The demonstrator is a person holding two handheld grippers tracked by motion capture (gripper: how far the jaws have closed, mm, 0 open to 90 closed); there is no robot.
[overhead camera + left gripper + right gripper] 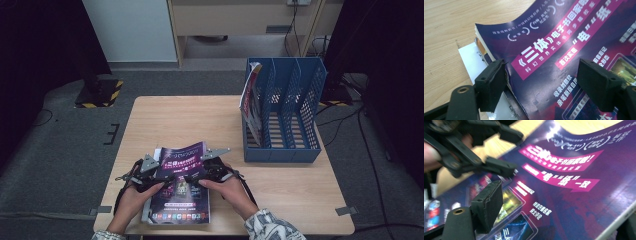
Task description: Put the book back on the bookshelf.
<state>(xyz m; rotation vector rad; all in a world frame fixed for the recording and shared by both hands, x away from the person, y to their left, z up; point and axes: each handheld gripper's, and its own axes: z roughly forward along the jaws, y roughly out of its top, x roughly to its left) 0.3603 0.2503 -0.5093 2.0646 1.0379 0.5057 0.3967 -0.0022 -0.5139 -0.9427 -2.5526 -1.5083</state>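
- The left gripper is hovering at the left edge of the purple magazine, its jaws spread. One pad is sitting at the spine side and the other over the cover, and neither is pressing on the pages.
- The right gripper is reaching in over the middle of the same cover from the other side. In its own view the left pad is standing clear above the glossy print, so its jaws are parted too, with nothing pinched yet.
- The magazine is lying flat, directly beneath both claws, on top of a white sheet that is peeking out past the left claw's outer pad.
- Risk, as I judge it: the cover looks slick and is curling up at the far corner, so a pinch on the top leaf alone could be peeling just that leaf away and letting the rest sag or slide.
- Another risk: with the left claw so close to the stack's edge, it may be catching the white sheet beneath as well.
- The two claws are crowding each other over the cover, so they could be colliding.
- Well ahead and to the right of the claws, a blue file rack is standing on the light wooden table, with another magazine leaning in its leftmost slot.
- Grey carpet, cables and pale cabinets are lying beyond the table.
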